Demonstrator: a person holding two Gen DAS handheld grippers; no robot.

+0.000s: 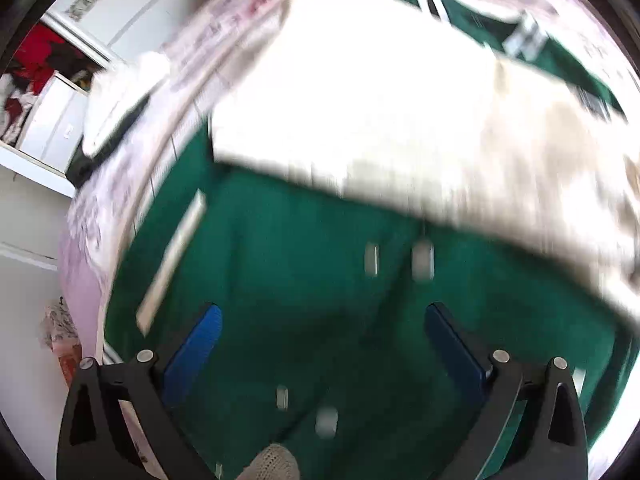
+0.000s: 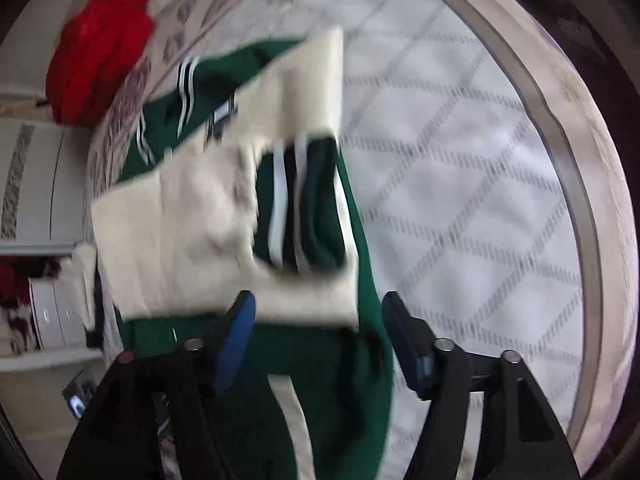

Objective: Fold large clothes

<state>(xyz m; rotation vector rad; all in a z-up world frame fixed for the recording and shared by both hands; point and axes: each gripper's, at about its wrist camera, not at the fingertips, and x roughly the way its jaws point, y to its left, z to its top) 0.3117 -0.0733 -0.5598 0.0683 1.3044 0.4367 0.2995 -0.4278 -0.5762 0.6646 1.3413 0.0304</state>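
A large green and cream jacket lies on a bed, whose quilted white mattress cover has a grey diamond pattern. Both cream sleeves look folded across the green body, so the sleeve fold seems done and a fold of the body seems next.

At the far left stand white cupboards, with red clothing in an open section. A cream and black item sits near the bed's left edge.

The left tongs are spread wide over the green front, pinching nothing. Small pale snaps show on the green just beyond them, and a cream sleeve lies across the far part of the body.

The right tongs are also spread, with nothing between the blue pads. They sit above the near right edge of the jacket, where the other cream sleeve crosses, its striped green cuff beyond.

The next move probably calls for each pair to grip a near hem corner and carry it toward the collar. The loose sleeves could slip. A red heap at the bed's far left corner stays well apart.
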